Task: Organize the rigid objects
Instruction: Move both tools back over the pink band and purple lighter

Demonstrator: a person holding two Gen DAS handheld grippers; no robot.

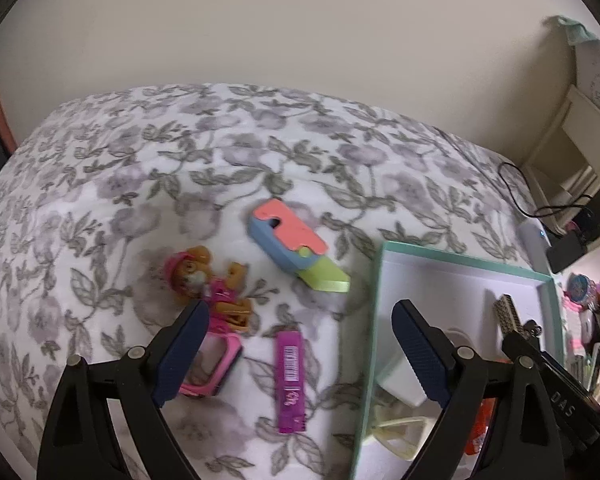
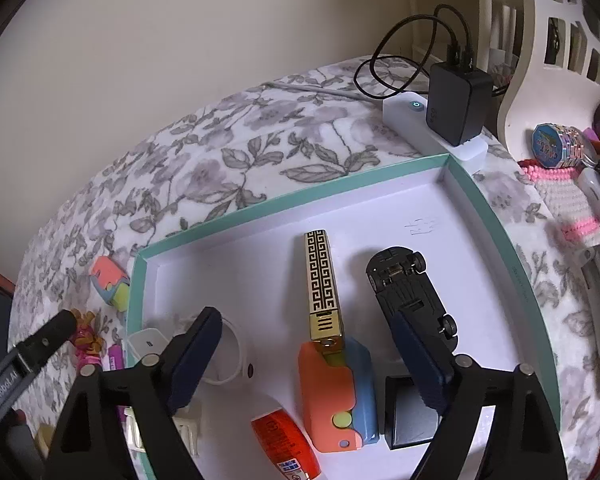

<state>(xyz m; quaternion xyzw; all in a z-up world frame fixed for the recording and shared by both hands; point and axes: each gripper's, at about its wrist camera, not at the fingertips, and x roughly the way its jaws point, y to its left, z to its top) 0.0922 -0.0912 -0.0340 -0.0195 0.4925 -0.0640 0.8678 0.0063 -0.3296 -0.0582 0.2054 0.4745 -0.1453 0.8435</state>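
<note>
Jaws wide apart on both grippers, nothing between the pads of either.

Left gripper (image 1: 300,354) over a floral bedspread (image 1: 140,152), pointing steeply down. Under its gap, a magenta stick (image 1: 289,380) flat on the cloth, lengthwise toward the camera. Near the left finger (image 1: 182,354), a pink and orange pup figure (image 1: 208,288) lying on its side, and a pink frame (image 1: 214,368) partly hidden behind that finger. Farther off, a coral, blue and green toy knife (image 1: 296,250) lying slantwise, apart from the rest. Right of these, a teal-rimmed box (image 1: 376,320) with a white floor; right finger (image 1: 418,354) over its near left corner, above a white plug (image 1: 400,380).

Right gripper (image 2: 306,356) over the same box (image 2: 500,236), also pointing steeply down. On the box floor, between the fingers: a gold block (image 2: 323,284) with a black key pattern, upright in the picture, its near end touching a second coral and blue toy knife (image 2: 336,396). Right of the block, a black toy car (image 2: 410,288) on its roof, wheels up, partly behind the right finger (image 2: 420,364). Nearer, a dark grey box (image 2: 408,416) just beside the knife. At the near edge, an orange tube (image 2: 284,440). Left of the knife, a white ring (image 2: 230,352) and the plug (image 2: 148,340) in the left corner. Beyond the far right corner, a white power strip (image 2: 432,128) carrying a black charger (image 2: 456,100) with cables.
</note>
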